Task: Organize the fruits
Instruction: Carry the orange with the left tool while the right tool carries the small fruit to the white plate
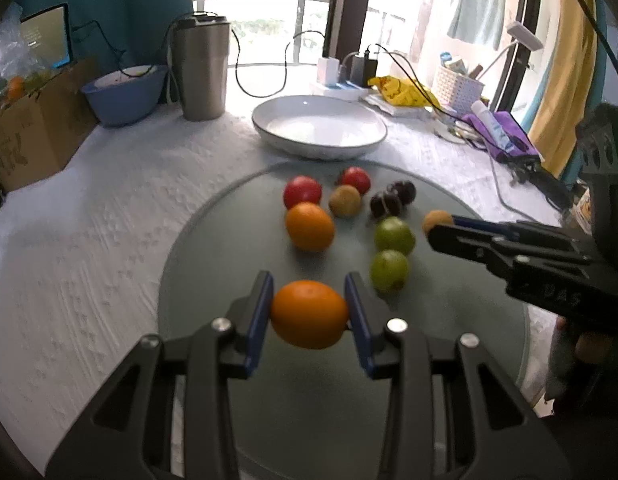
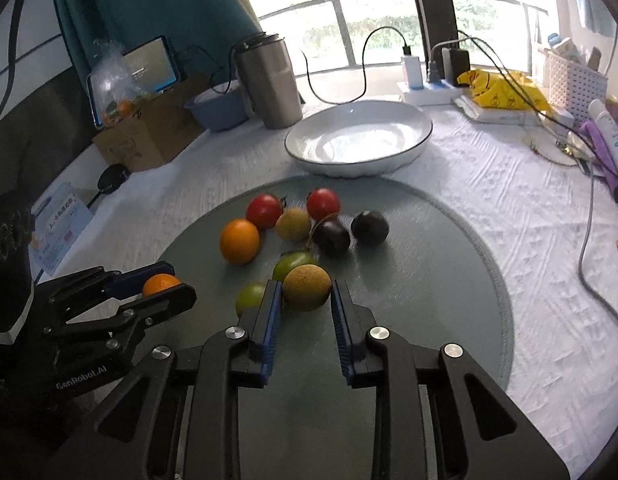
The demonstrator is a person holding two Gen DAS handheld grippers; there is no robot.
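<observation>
The left gripper (image 1: 309, 314) pinches an orange (image 1: 309, 314) between its jaws. The right gripper (image 2: 305, 294) grips a tan fruit (image 2: 307, 287) (green ones just behind); the white bowl (image 2: 413, 144) sits well beyond both.

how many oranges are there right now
2 on the mat: one orange gripped in the left gripper, another orange lying beside a red fruit. More may sit in the cardboard box.

Orange citrus (image 1: 309, 314), red tomatoes (image 2: 264, 210), green fruits (image 1: 393, 235) on a grey-green mat (image 2: 429, 280); white embossed cloth (image 1: 109, 220).
</observation>
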